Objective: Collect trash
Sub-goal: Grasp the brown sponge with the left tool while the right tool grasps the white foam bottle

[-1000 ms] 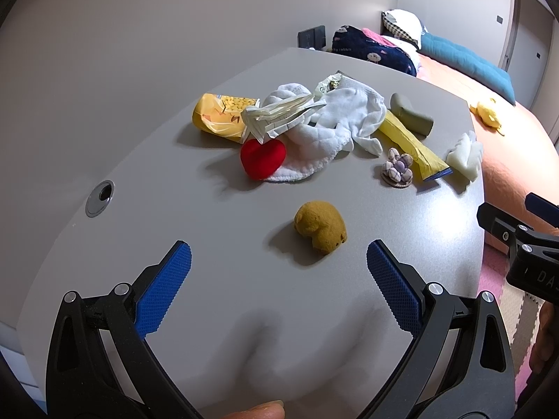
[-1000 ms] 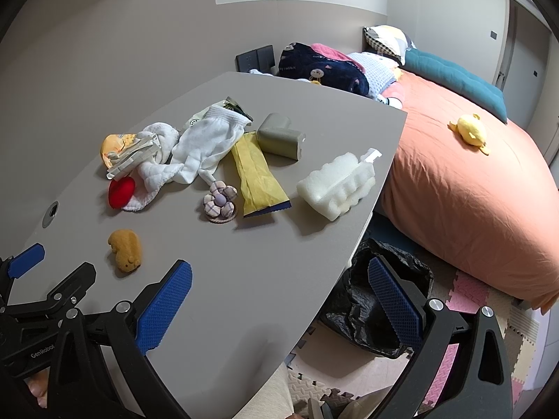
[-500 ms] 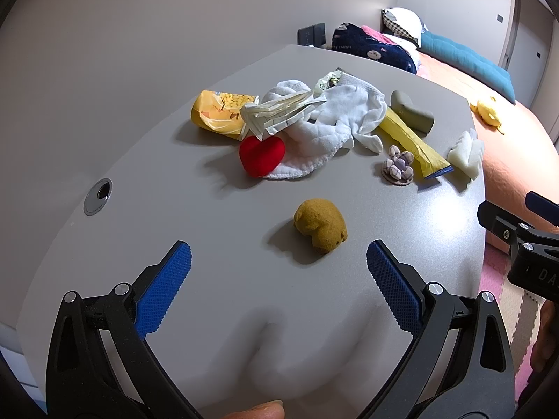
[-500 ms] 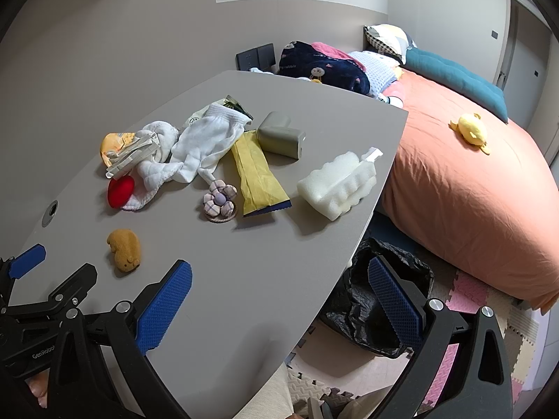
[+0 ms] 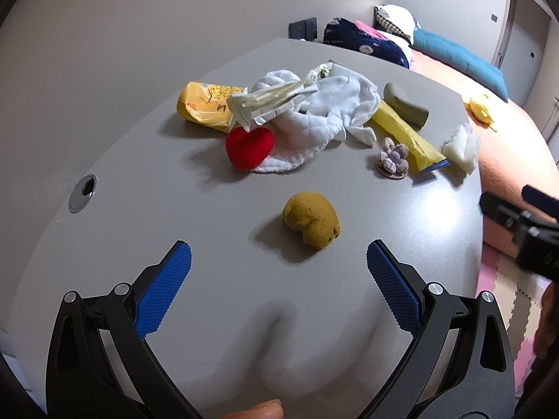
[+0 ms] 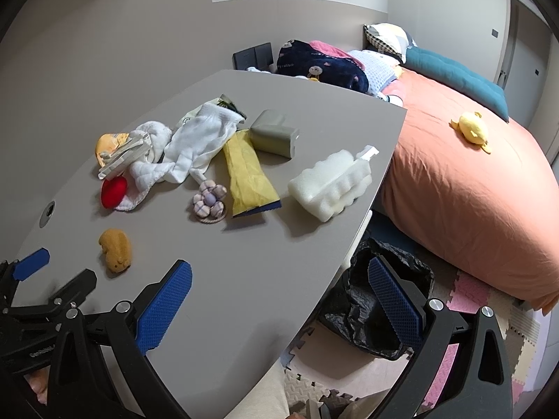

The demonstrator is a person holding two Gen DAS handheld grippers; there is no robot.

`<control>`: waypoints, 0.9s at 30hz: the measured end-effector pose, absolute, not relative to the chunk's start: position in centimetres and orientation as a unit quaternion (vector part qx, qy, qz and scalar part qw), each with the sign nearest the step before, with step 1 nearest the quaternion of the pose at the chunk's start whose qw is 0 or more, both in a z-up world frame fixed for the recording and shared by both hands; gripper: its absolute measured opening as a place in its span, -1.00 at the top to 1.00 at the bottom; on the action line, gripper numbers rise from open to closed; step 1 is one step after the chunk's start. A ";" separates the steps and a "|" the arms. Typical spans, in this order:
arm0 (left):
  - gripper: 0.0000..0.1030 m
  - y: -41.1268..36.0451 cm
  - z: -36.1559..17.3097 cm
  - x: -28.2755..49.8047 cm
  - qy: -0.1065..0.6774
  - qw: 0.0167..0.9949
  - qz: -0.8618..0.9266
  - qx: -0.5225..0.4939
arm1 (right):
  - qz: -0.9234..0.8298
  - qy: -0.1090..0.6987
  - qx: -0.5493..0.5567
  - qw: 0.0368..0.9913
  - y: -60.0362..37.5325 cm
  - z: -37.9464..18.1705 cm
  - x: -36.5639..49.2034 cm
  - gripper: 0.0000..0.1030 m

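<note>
On the grey table [image 5: 181, 209] lies a pile: a yellow snack bag [image 5: 204, 103], a crumpled white wrapper [image 5: 265, 103], a long yellow wrapper [image 5: 407, 132] and white cloths [image 5: 335, 104]. The long yellow wrapper [image 6: 248, 174] also shows in the right wrist view. A black-lined trash bin [image 6: 380, 300] stands on the floor by the table's edge. My left gripper [image 5: 277, 269] is open and empty, just short of a brown plush [image 5: 312, 220]. My right gripper [image 6: 279, 293] is open and empty above the table's front edge.
A red heart plush [image 5: 249, 146], a flower plush [image 5: 393, 157], a grey block [image 6: 274, 138] and a white foam bottle [image 6: 332, 183] also lie on the table. A cable hole [image 5: 82, 192] sits at the left. A bed [image 6: 471, 192] stands to the right.
My left gripper has shifted slightly over the table toward the pile. My right gripper has barely moved. Nothing was taken hold of.
</note>
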State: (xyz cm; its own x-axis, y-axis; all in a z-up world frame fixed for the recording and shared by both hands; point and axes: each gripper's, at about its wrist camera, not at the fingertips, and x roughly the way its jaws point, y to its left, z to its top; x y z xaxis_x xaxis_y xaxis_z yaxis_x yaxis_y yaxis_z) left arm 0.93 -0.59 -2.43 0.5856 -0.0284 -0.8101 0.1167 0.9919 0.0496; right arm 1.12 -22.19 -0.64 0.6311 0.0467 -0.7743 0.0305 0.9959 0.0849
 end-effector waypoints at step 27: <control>0.17 -1.8 -5.7 6.7 0.479 0.876 -0.035 0.047 | 0.009 0.433 0.118 0.894 -27.8 -3.4 8.0 -0.48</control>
State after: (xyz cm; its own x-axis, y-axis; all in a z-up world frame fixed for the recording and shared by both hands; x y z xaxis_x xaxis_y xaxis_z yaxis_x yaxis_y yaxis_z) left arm 6.74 -1.79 -5.70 0.5388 -0.0156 -0.8423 0.1062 0.9931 0.0496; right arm 8.02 -27.76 -3.37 0.6256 0.1176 -0.7712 0.0859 0.9722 0.2179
